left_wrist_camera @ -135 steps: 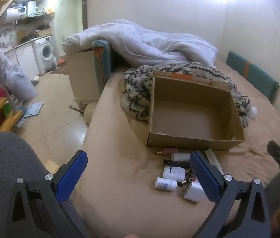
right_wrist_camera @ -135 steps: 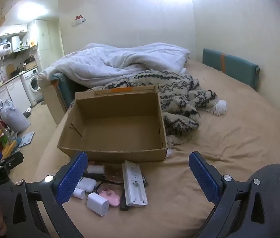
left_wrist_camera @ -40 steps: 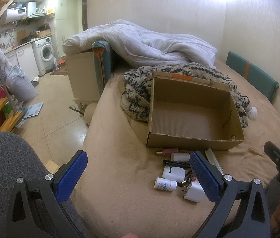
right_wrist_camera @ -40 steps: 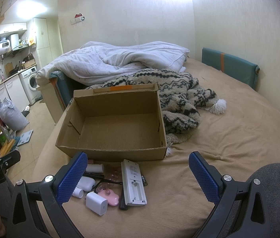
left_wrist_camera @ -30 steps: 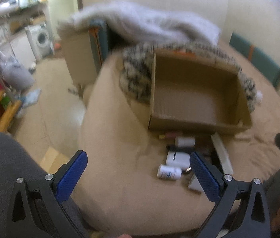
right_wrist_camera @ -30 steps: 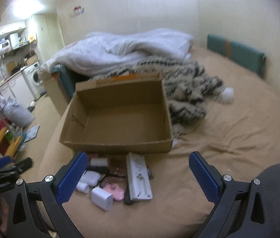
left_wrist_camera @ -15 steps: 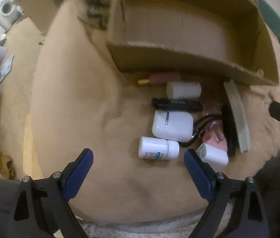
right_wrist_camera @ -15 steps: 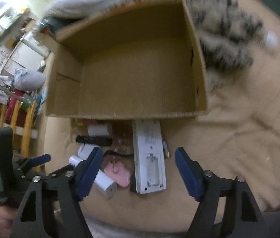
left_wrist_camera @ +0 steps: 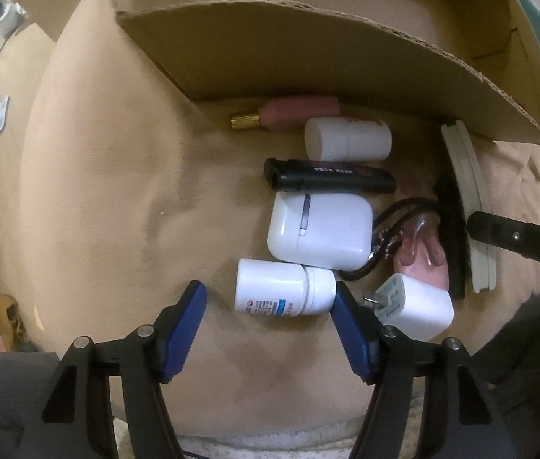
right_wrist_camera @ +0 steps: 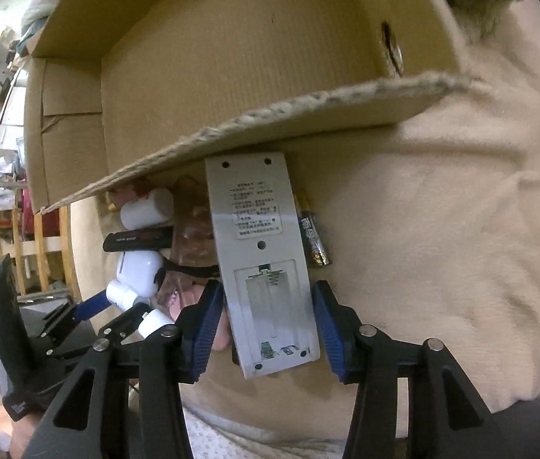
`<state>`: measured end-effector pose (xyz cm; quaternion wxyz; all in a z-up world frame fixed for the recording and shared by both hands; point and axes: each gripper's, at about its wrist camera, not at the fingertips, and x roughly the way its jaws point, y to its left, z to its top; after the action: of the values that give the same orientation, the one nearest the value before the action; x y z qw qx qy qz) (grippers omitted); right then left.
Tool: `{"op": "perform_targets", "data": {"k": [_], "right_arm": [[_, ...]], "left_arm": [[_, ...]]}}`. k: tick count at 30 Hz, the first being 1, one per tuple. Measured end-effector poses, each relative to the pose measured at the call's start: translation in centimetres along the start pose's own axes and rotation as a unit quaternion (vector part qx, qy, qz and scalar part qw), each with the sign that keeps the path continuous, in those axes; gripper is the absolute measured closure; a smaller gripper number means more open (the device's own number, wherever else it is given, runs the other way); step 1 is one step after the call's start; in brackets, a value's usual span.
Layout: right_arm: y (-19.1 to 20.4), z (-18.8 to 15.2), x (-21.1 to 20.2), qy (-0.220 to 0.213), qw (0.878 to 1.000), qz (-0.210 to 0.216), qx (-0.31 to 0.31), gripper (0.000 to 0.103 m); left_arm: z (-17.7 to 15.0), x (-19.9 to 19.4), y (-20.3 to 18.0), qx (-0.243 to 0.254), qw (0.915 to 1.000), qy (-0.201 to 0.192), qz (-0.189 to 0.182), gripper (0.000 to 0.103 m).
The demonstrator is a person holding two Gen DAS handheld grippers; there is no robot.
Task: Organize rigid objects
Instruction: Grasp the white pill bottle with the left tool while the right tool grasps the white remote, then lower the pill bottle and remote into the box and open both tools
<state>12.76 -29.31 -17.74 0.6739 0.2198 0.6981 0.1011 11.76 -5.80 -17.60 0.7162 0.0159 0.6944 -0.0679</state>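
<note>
Small items lie on the beige bed in front of an empty cardboard box (left_wrist_camera: 308,49). My left gripper (left_wrist_camera: 270,313) is open around a white pill bottle (left_wrist_camera: 283,287) lying on its side; the right pad touches its cap, the left pad stands apart. My right gripper (right_wrist_camera: 266,321) is open astride the near end of a grey remote control (right_wrist_camera: 262,252), lying back up with its battery bay uncovered. The pads stand close beside it, not clamped.
Near the bottle lie a white earbud case (left_wrist_camera: 319,229), a black lighter (left_wrist_camera: 327,179), a second white bottle (left_wrist_camera: 346,139), a pink tube (left_wrist_camera: 292,114), a white charger plug (left_wrist_camera: 411,306) and a pink item with a black cord (left_wrist_camera: 419,256). A battery (right_wrist_camera: 313,237) lies right of the remote.
Both grippers have dropped down and forward from a high view of the bed to just above the items. Their jaws have narrowed around the pill bottle and the remote.
</note>
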Motion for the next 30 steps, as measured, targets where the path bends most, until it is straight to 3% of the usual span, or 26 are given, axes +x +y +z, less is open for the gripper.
{"op": "perform_targets", "data": {"k": [6, 18, 30], "right_arm": [[-0.2, 0.2, 0.0, 0.005, 1.000, -0.004, 0.003, 0.051], [1.9, -0.4, -1.7, -0.010, 0.999, -0.017, -0.040, 0.055], [4.8, -4.3, -7.1, -0.063, 0.995, 0.019, -0.075, 0.058]], "left_arm": [[1.4, 0.5, -0.6, -0.002, 1.0000, 0.003, 0.007, 0.059], [2.1, 0.6, 0.9, -0.015, 0.9998, -0.008, 0.007, 0.059], [0.1, -3.0, 1.1, -0.054, 0.9973, -0.050, 0.000, 0.059]]}}
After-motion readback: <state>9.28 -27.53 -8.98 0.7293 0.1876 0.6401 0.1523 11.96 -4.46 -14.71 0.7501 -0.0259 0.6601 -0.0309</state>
